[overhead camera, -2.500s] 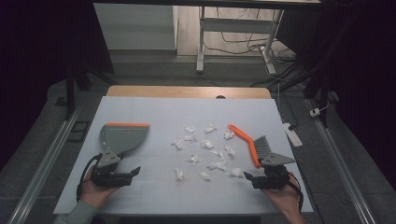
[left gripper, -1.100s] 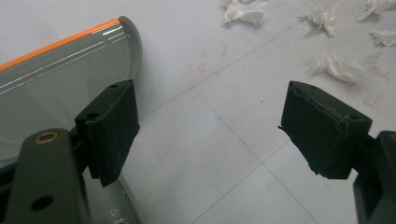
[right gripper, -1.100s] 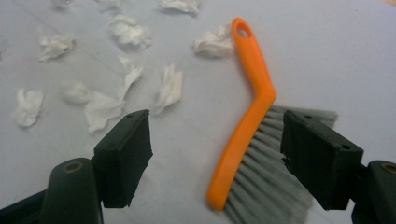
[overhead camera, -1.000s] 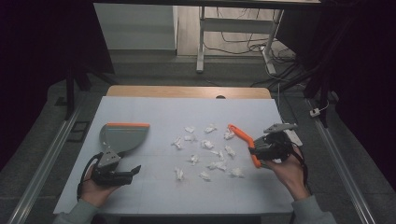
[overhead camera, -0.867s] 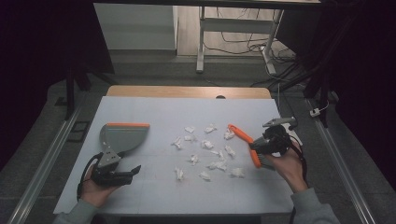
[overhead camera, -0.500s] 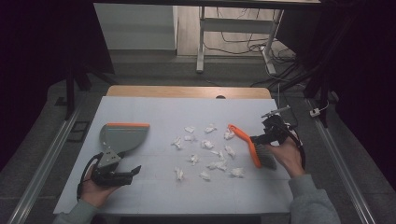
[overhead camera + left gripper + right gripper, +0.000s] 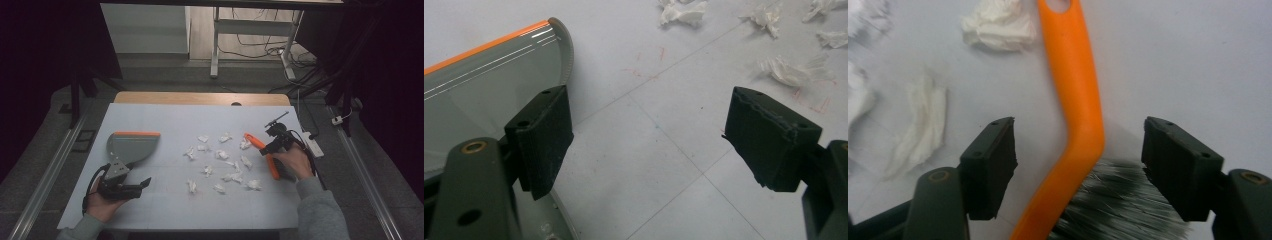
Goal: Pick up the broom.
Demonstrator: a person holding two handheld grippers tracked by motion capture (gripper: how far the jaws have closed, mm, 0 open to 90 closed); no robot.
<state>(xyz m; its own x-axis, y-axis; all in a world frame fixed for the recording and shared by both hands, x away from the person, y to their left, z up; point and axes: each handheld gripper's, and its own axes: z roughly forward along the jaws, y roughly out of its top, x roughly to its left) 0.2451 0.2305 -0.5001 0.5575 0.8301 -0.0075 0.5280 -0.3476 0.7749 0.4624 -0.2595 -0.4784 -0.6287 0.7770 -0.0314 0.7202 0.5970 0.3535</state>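
Right gripper (image 7: 274, 141) sits over the orange-handled hand brush with grey bristles (image 7: 266, 155), right of centre on the white table surface (image 7: 165, 210). In the right gripper view its jaws straddle the brush handle (image 7: 1074, 95) at the bend where it meets the bristles; gaps show on both sides, pads not touching it. The jaws have just been closing, handle between them, not pinched yet. Brush lies flat, handle tip pointing toward the scattered crumpled white paper scraps (image 7: 222, 164), tip just beside the nearest scrap (image 7: 245, 144). Left gripper (image 7: 131, 186) rests low on the table near the left front edge, jaws spread wide, nothing between them. In the left gripper view the grey plastic dustpan with an orange lip (image 7: 489, 85) lies just beside its left jaw; can't tell if it touches. In the high view the dustpan (image 7: 131, 146) sits flat left of the scraps, orange edge on its far side, well apart from the brush.
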